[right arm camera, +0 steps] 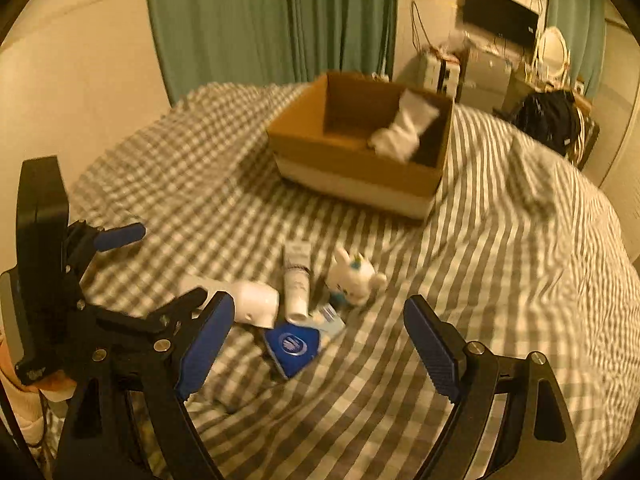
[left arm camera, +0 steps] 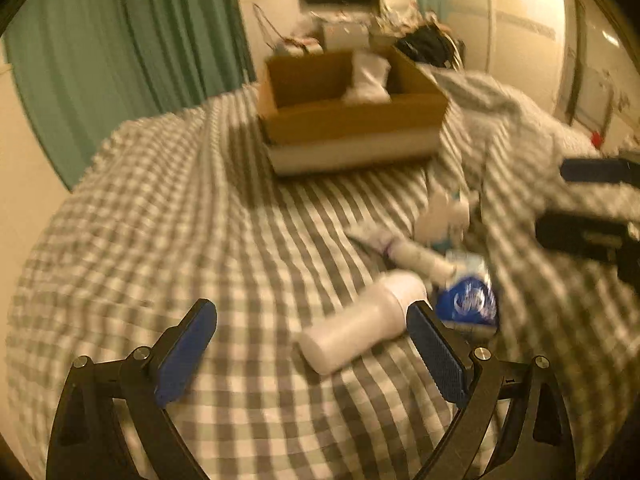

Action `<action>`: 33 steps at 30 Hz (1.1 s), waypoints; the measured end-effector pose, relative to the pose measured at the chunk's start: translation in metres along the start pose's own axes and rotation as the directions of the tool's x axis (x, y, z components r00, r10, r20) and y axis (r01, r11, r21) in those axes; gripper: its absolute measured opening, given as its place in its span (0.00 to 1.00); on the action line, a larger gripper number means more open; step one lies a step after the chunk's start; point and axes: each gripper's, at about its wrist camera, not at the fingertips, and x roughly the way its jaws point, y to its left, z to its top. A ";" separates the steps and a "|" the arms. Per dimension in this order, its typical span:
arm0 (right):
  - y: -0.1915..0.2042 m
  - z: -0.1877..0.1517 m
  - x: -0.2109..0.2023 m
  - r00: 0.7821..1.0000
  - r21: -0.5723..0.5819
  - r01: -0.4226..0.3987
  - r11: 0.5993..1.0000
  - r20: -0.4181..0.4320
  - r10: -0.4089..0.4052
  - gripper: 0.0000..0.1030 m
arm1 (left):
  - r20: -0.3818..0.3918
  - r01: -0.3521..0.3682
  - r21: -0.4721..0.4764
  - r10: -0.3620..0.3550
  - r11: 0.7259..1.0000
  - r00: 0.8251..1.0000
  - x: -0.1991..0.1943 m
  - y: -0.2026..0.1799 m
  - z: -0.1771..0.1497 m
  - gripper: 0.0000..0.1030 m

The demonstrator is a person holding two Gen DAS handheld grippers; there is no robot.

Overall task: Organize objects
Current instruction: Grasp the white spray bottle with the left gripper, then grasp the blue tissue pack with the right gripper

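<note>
A white bottle [left arm camera: 356,326] lies on the checked bed, also in the right wrist view [right arm camera: 248,300]. Beside it lie a white tube [right arm camera: 297,284], a small white plush toy [right arm camera: 354,276] and a blue packet [right arm camera: 294,345]. An open cardboard box [left arm camera: 348,120] stands further back on the bed with a white cloth item [right arm camera: 404,130] inside. My left gripper [left arm camera: 312,348] is open and empty just before the bottle. My right gripper [right arm camera: 318,348] is open and empty, above the blue packet. The left gripper shows at the left of the right wrist view [right arm camera: 160,264].
The checked bedcover [left arm camera: 160,220] is rumpled into a ridge at the right [left arm camera: 520,128]. Green curtains [right arm camera: 272,20] hang behind the bed. A cluttered desk with a monitor [right arm camera: 500,12] and a black bag [right arm camera: 548,118] stand at the back right.
</note>
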 end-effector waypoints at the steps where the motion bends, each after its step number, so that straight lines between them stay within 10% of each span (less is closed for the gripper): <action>1: -0.003 -0.002 0.005 1.000 0.007 -0.001 1.000 -0.011 0.001 0.84 | -0.012 0.010 0.015 -0.010 1.000 1.000 0.004 -0.003 0.000 0.96; 7: -0.012 -0.003 0.029 0.998 0.031 -0.019 0.999 -0.058 0.020 0.84 | -0.068 0.075 0.115 -0.068 0.991 0.995 0.031 -0.024 0.005 0.92; 14: -0.020 -0.009 0.040 0.995 0.065 -0.048 0.997 -0.083 0.053 0.84 | -0.157 0.174 0.176 -0.147 0.969 0.977 0.053 -0.041 0.002 0.46; 33: 0.025 -0.017 0.099 0.959 -0.165 -0.086 0.983 -0.282 0.036 0.84 | -0.049 0.098 -0.076 -0.102 0.992 0.994 0.017 0.027 0.011 0.44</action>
